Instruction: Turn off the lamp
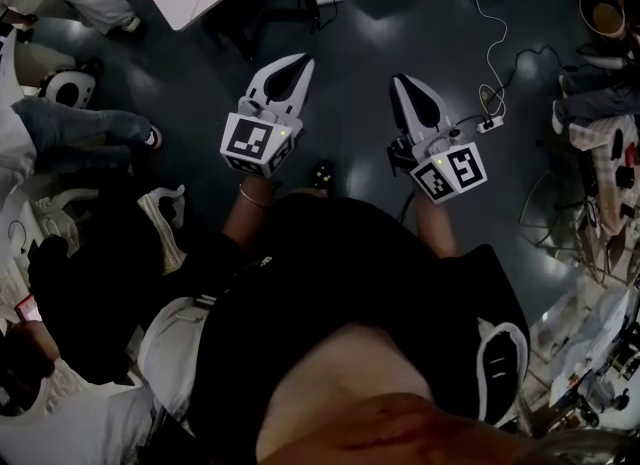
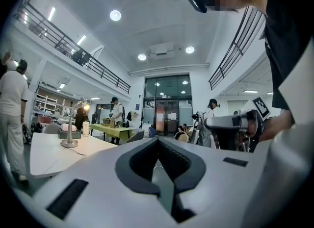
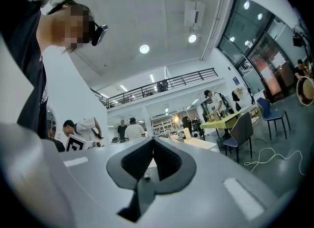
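Table [image 2: 44, 156], white, stands ahead to my left; the desk lamp [image 2: 69, 142] sits upright on it, its head seemingly lit. My left gripper [image 1: 300, 61] and right gripper [image 1: 400, 81] are pressed together, empty, well apart from it.

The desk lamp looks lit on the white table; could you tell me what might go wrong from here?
A white cable trails across the floor beside the right gripper; feet could catch it. The desk lamp stands on a slim stem, so a hard push might tip it.
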Available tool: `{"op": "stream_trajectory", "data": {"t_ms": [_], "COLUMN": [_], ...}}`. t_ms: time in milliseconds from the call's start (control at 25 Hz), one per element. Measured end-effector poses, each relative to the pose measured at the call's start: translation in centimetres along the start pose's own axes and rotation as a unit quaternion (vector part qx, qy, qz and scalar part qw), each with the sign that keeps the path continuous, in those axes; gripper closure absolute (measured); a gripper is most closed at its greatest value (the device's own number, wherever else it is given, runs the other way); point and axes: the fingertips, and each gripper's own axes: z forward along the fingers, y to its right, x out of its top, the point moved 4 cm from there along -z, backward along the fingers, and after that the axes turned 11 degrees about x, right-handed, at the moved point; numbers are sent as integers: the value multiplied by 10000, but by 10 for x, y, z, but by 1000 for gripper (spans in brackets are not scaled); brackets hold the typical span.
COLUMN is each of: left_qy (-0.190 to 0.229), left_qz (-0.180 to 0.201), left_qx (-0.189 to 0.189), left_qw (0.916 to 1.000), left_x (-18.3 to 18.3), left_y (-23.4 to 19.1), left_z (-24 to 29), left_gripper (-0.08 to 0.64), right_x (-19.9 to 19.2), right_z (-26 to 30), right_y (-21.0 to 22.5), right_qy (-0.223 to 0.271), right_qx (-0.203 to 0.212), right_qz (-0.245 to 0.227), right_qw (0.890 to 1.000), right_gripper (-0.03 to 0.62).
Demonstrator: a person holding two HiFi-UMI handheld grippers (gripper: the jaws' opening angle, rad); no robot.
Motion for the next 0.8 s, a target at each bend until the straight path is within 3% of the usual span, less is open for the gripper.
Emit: {"op": "stream_trajectory", "data": {"t_ms": [520, 800], "left_qy": [79, 150], "left_qz": [-204, -226], "left_qx": [21, 361], "left_qw": [9998, 9990], "left_x": [-3, -1], "left_y": [-31, -41], "left_z": [18, 17], "left_gripper": [554, 554], "right_x": [-3, -4], "right_z": [35, 69], "right_y": [19, 33], "right_qy": [-244, -320], "right_qx": [-34, 418], "right_qz": [-83, 5], "right_qw": [9997, 9986], "right_gripper": [591, 591]}}
